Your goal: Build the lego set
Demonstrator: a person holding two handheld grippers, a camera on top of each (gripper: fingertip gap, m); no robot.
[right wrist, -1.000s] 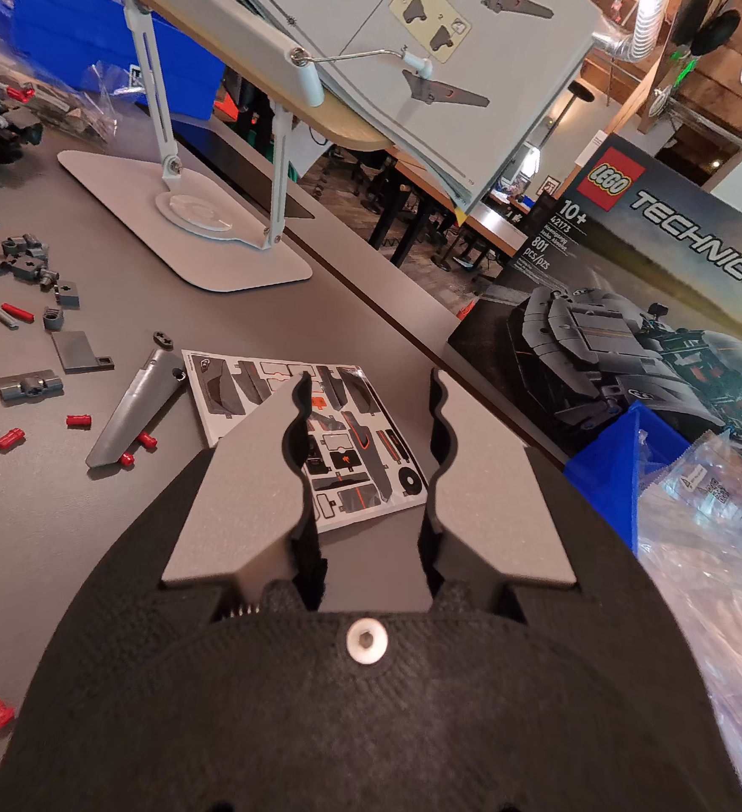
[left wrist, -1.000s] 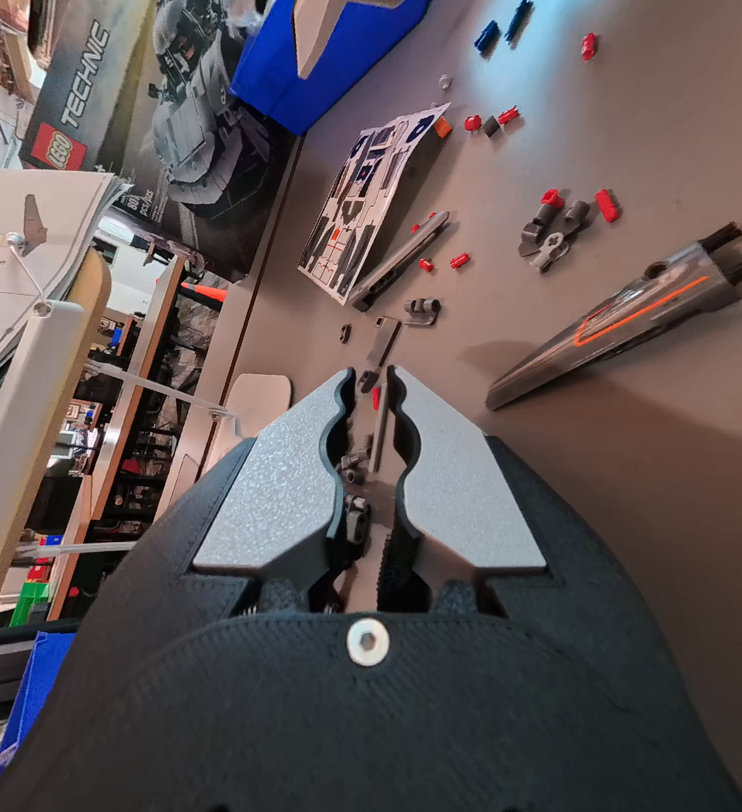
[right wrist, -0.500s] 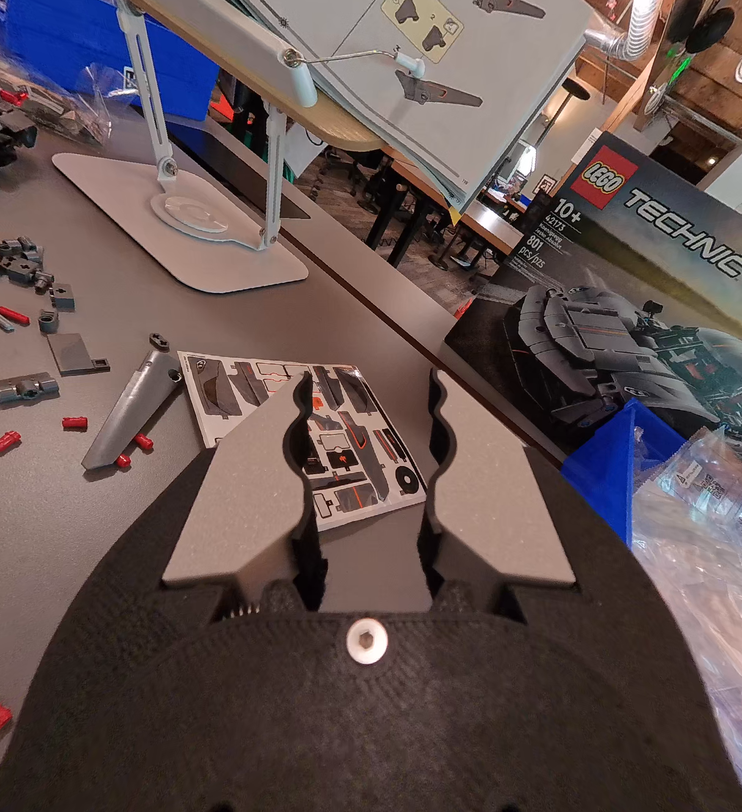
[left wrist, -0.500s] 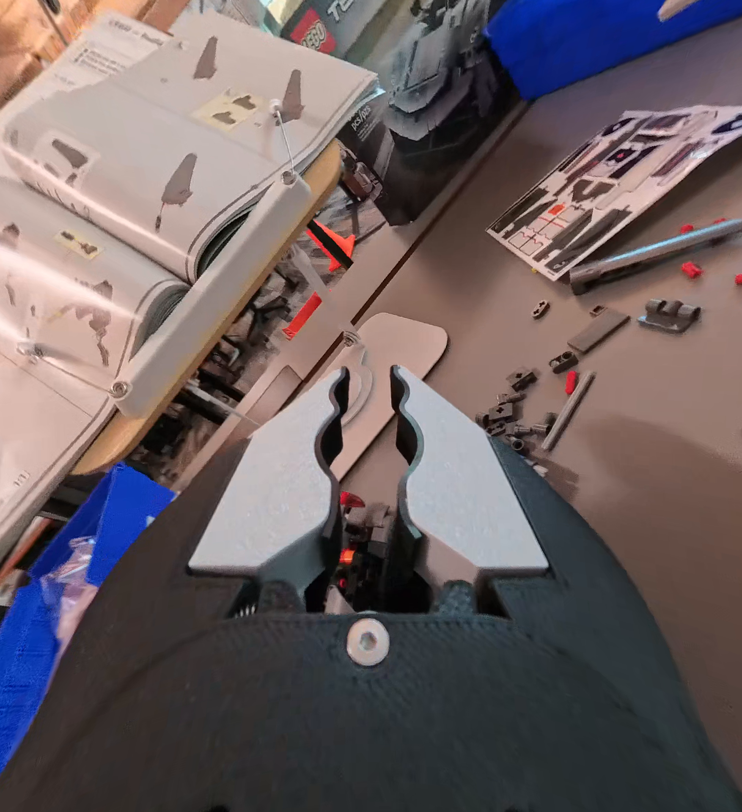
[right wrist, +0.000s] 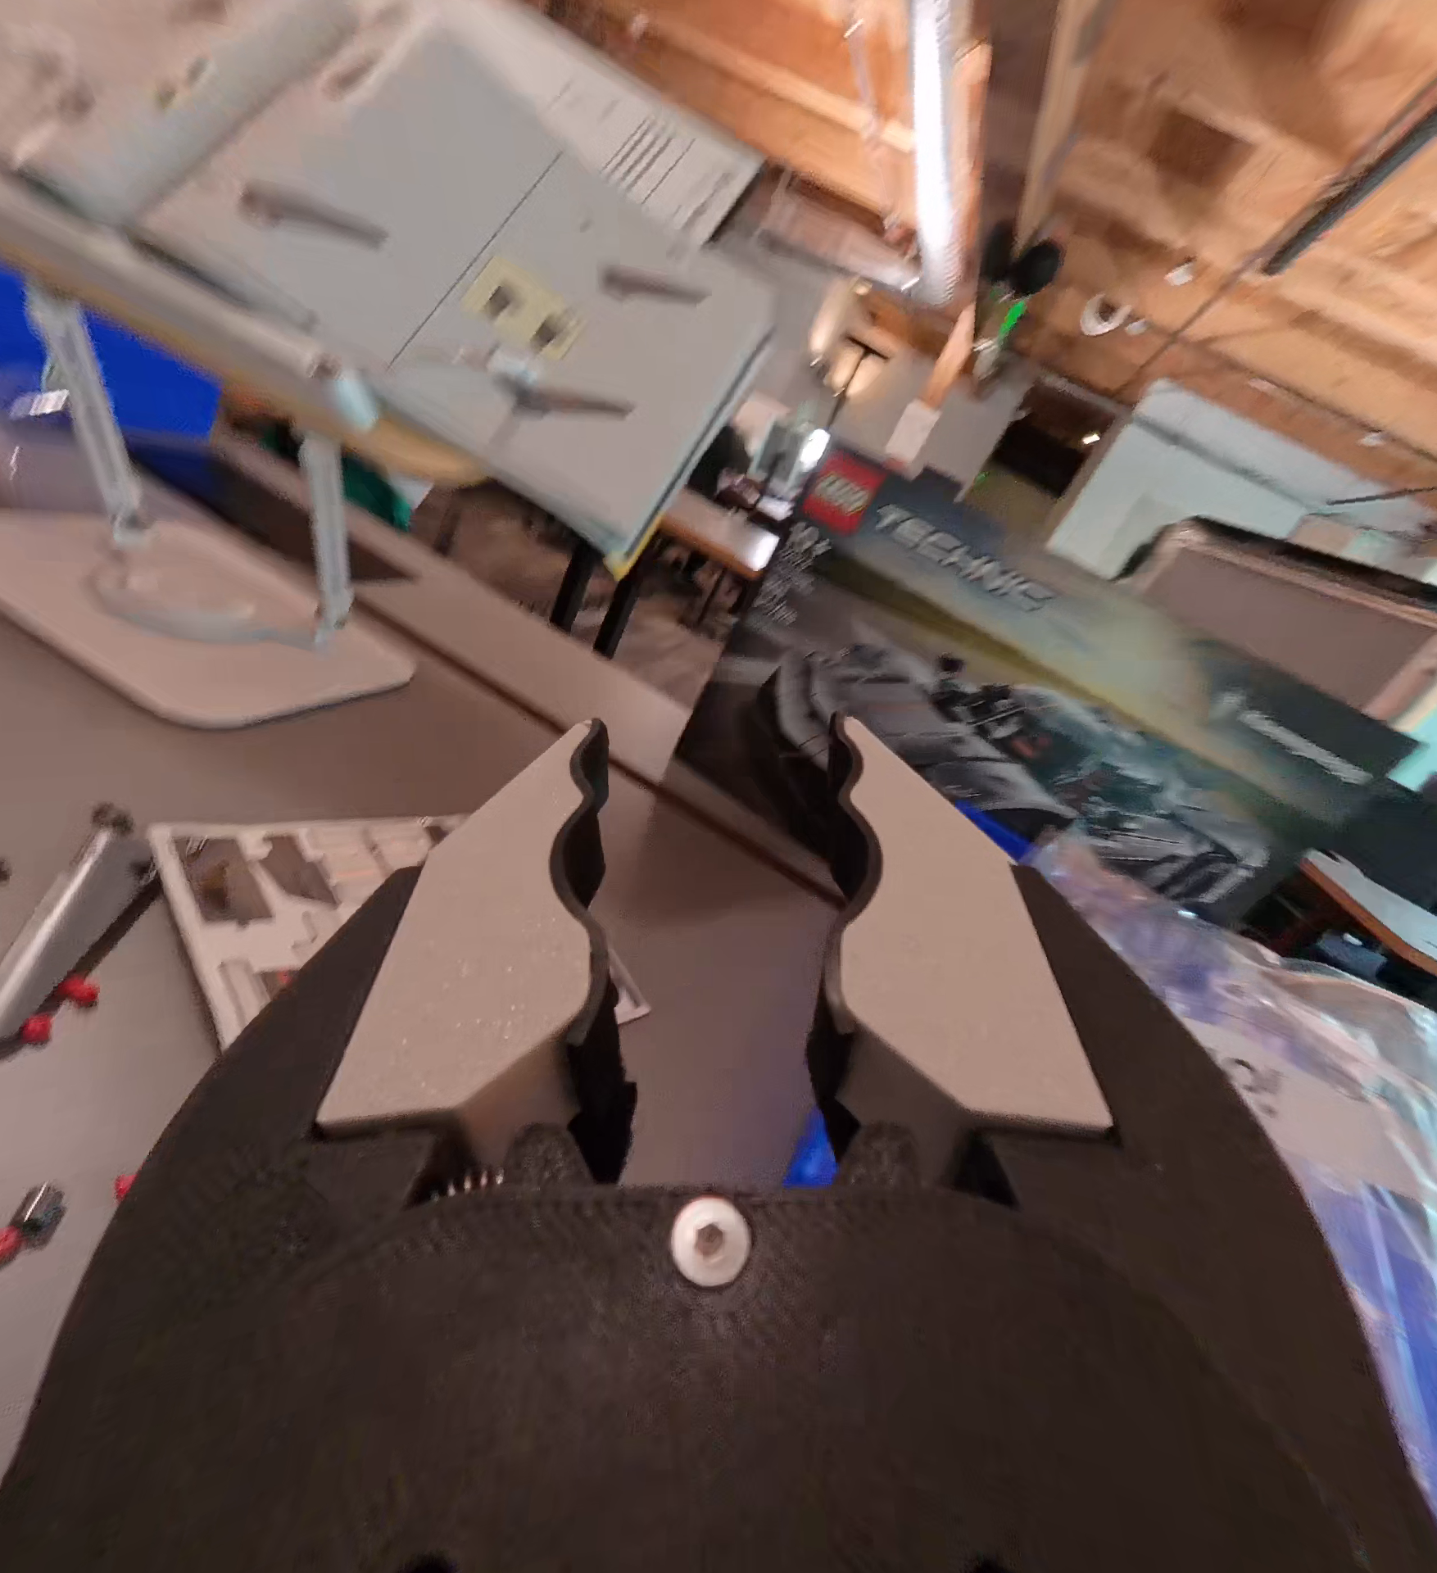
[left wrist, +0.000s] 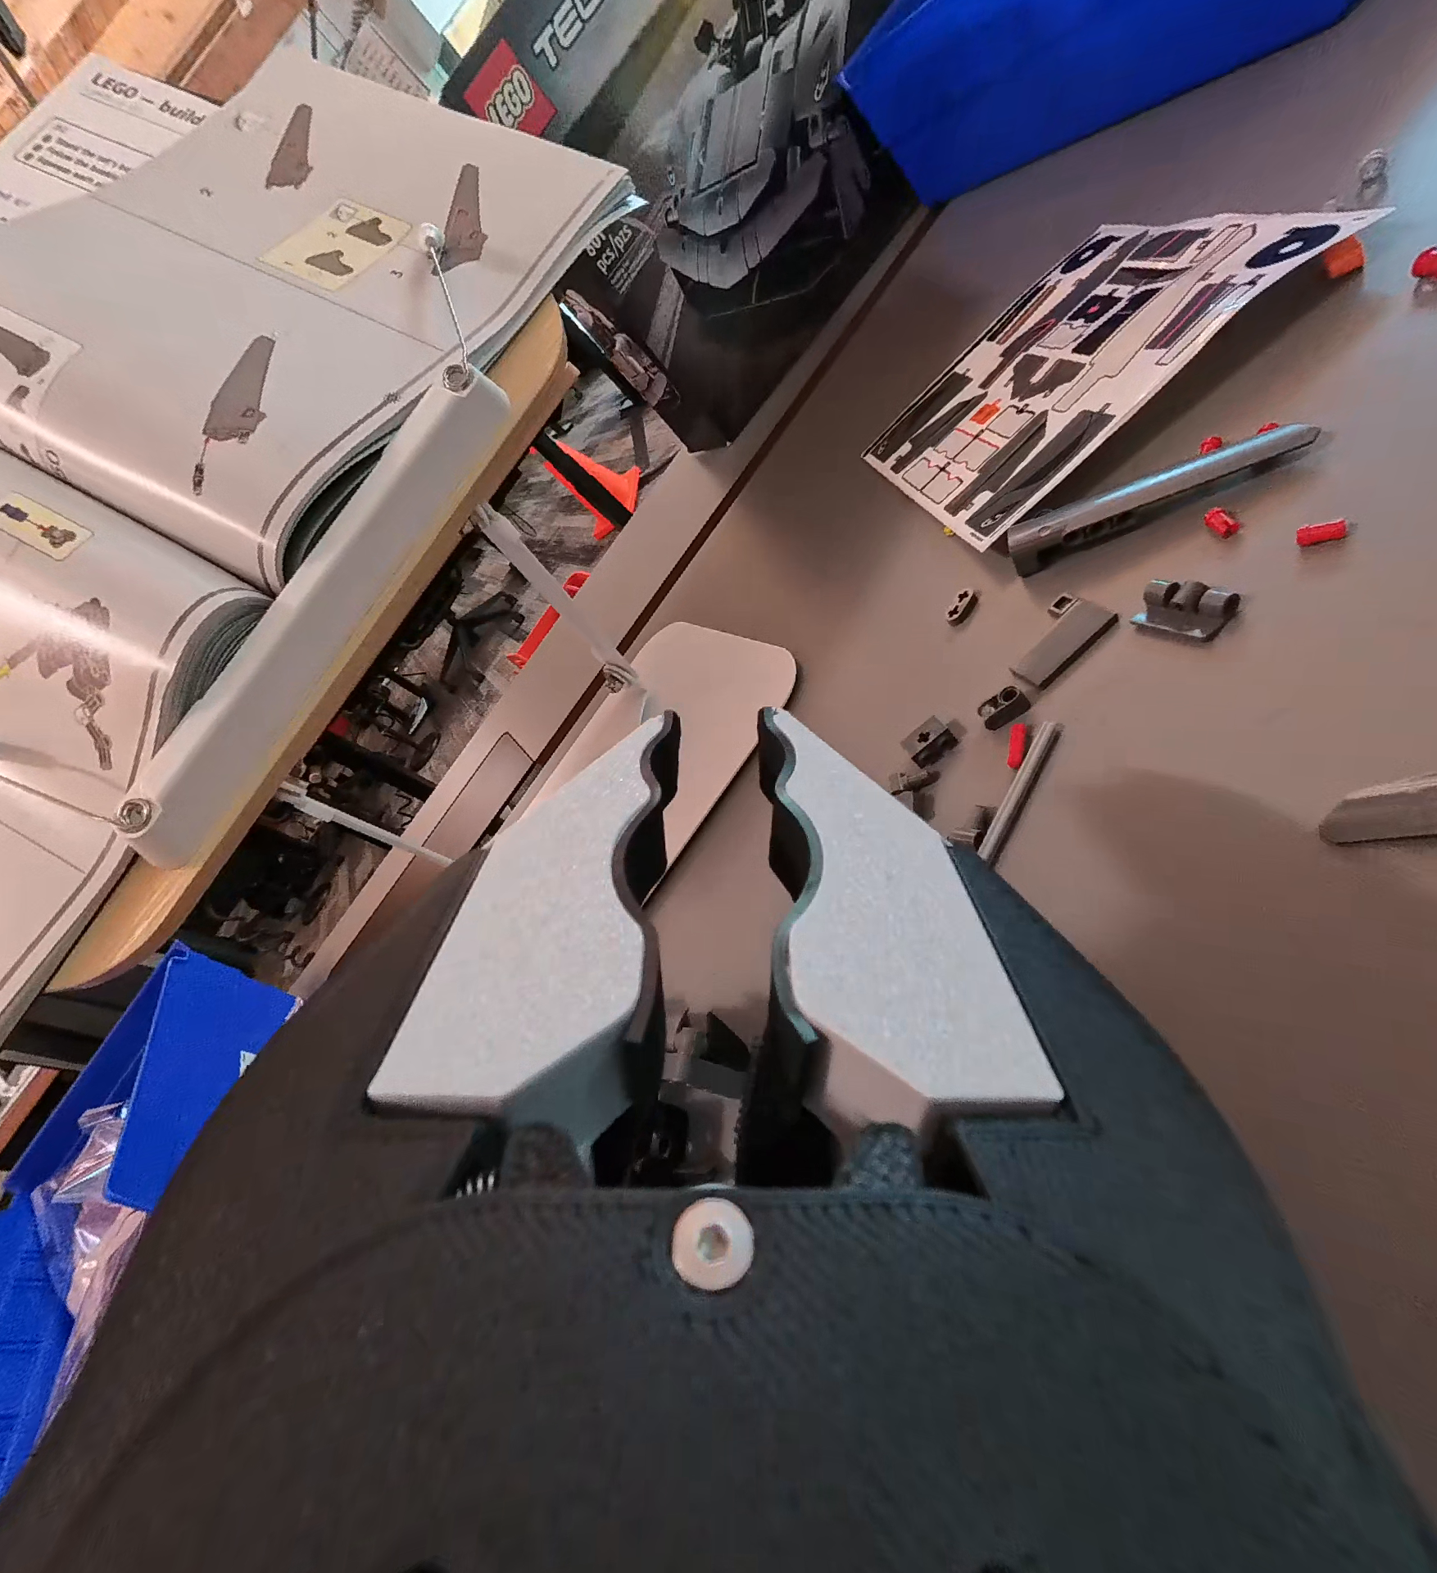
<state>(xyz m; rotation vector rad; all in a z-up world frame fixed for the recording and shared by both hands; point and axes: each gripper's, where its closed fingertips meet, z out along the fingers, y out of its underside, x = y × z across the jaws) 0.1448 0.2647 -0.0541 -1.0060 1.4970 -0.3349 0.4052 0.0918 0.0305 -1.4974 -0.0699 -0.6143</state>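
Observation:
My left gripper [left wrist: 719, 723] is open by a narrow gap with nothing between its tips, over the edge of the book stand's base plate [left wrist: 724, 672]. Some dark lego pieces [left wrist: 702, 1055] show through the gap near the finger bases, on the table below. Loose grey parts [left wrist: 1064, 638], red pins [left wrist: 1321, 532], a long grey panel [left wrist: 1158, 498] and a sticker sheet [left wrist: 1124, 357] lie to the right. My right gripper [right wrist: 715, 732] is open wide and empty, raised above the table; its view is blurred. The sticker sheet [right wrist: 272, 894] and grey panel [right wrist: 43, 945] lie left of it.
An open instruction book [left wrist: 230, 298] rests on a raised stand. The set's box [left wrist: 698, 170] stands at the table's far edge. Blue bins [left wrist: 1038, 77] sit at the back and front left. Clear plastic bags [right wrist: 1294, 1064] lie right of my right gripper. A grey wedge panel [left wrist: 1422, 804] lies at the right. About 30 cm separates my left fingertips from my right. The left tips stand about 15 cm off the long grey panel [left wrist: 1158, 498]. Look for it in the right wrist view [right wrist: 61, 945] too.
The left view has swung from the loose parts toward the book stand. My right gripper has tilted up fast, blurring its view. Both gaps look unchanged.

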